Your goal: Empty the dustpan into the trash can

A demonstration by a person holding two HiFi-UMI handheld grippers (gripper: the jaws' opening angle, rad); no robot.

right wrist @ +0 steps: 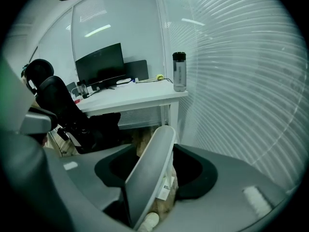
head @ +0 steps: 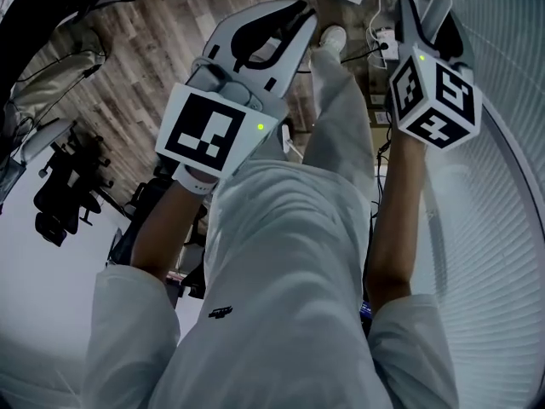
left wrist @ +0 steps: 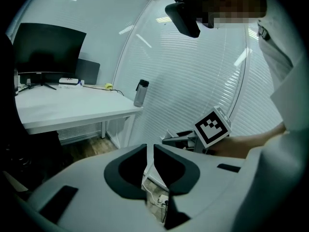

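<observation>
Right gripper view alone shows the task's thing. A pale grey handle (right wrist: 147,178) stands between the jaws of the right gripper (right wrist: 157,151), leaning from 6 o'clock up toward 1 o'clock, its rounded end just past the fingertips. These jaws are spread wide. The handle overlaps the left pad's edge, and a strip of floor shows between it and the right pad, so the fingers are released, not clenched on it. The pan end lies below the frame and cannot be seen.

Left gripper view has no handle in it. The left gripper (left wrist: 149,151) has its jaws all but together, with only a thin slit between them and nothing in it. The right gripper's marker cube sits at 2 o'clock from them.

Head view shows both grippers above white trousers (head: 281,254), pointing down at the wood floor (head: 145,66). The left one is near centre and the right at 2 o'clock. A shoe (head: 332,37) lies at 12 o'clock, with a power strip (head: 387,45) just beside it.

Farther off in the right gripper view are a desk (right wrist: 140,98) with a bottle (right wrist: 179,71) and a monitor (right wrist: 99,64) — blinds (right wrist: 251,81) fill the 3 o'clock side.
</observation>
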